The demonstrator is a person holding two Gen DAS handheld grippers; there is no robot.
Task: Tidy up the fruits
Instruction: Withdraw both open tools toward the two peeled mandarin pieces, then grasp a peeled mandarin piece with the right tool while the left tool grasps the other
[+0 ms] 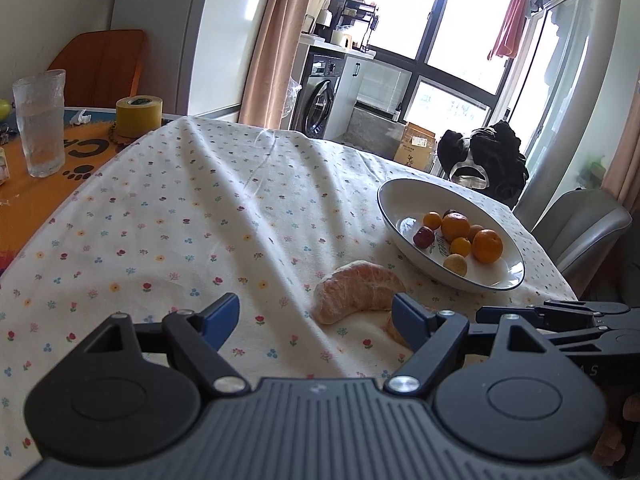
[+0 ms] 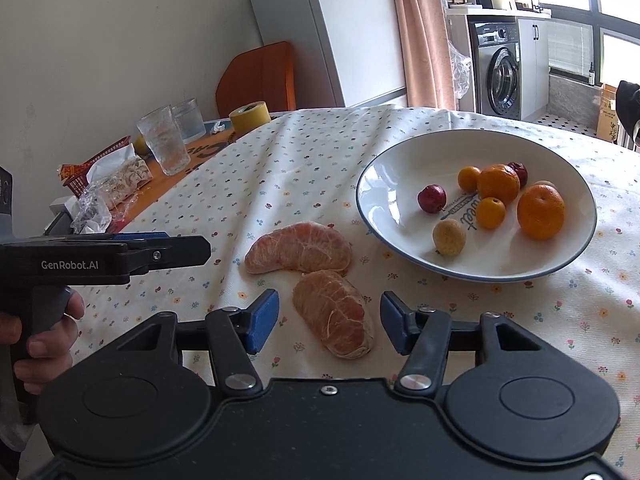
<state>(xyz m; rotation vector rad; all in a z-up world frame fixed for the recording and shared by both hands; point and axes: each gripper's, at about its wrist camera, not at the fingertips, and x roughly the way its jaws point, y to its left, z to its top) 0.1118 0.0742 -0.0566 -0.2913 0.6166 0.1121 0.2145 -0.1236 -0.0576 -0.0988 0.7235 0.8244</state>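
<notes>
while spread, right gripper point(image 2: 329, 322) straddles peeled segment point(image 2: 334, 316).

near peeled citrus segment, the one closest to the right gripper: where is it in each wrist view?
Left wrist: near segment sits low, right of centre, mostly hidden behind the left gripper's right finger.
Right wrist: bottom centre, lying between the open fingers of the right gripper.
Shared landmark: the white bowl of small fruit, up and right of it in both.

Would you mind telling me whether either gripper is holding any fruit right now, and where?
Nothing is held. The right gripper is open, its fingers either side of the nearer peeled segment without touching. The left gripper is open and empty.
</notes>
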